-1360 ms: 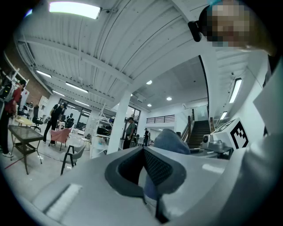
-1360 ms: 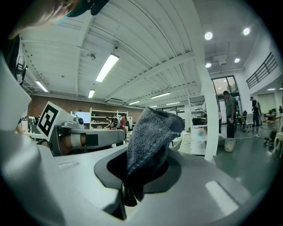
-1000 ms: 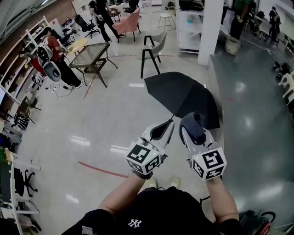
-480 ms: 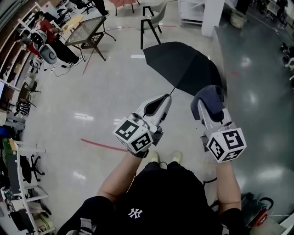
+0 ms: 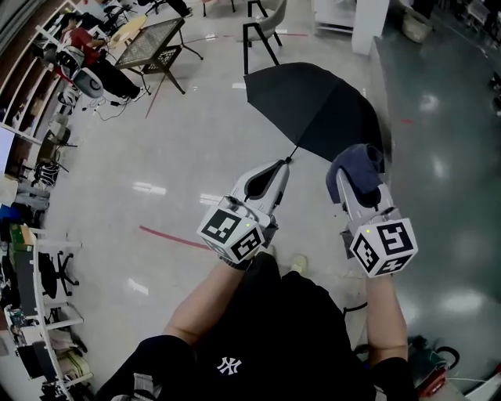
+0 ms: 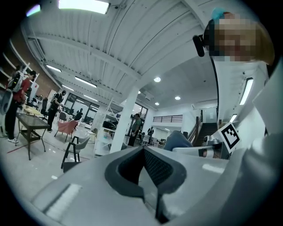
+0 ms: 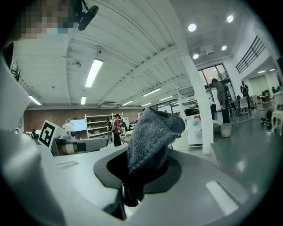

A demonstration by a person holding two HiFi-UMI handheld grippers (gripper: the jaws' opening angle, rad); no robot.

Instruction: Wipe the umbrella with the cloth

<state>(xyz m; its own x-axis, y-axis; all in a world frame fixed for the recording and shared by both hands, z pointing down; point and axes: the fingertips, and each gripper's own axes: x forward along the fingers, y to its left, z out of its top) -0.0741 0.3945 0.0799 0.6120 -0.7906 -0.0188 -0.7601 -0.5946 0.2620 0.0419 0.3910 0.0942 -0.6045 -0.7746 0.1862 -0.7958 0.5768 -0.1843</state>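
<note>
While right tongs (image 5: 352, 177) pinch cloth (image 5: 362, 158), umbrella (image 5: 313, 102) is open.

1 open black umbrella (image 5: 313, 106) and 1 blue-grey cloth (image 5: 358, 160). 2 grippers: 1 left gripper (image 5: 283, 163) and 1 right gripper (image 5: 350, 178), with 2 marker cubes (image 5: 233, 233), 1 on each. 2 bare forearms (image 5: 200, 301) lead to them. On the floor, 1 red line (image 5: 168, 237). At the far end of the room stand 1 table (image 5: 153, 39) with a woven top, 1 black-legged chair (image 5: 272, 14) and 1 white pillar (image 5: 372, 23)
</note>
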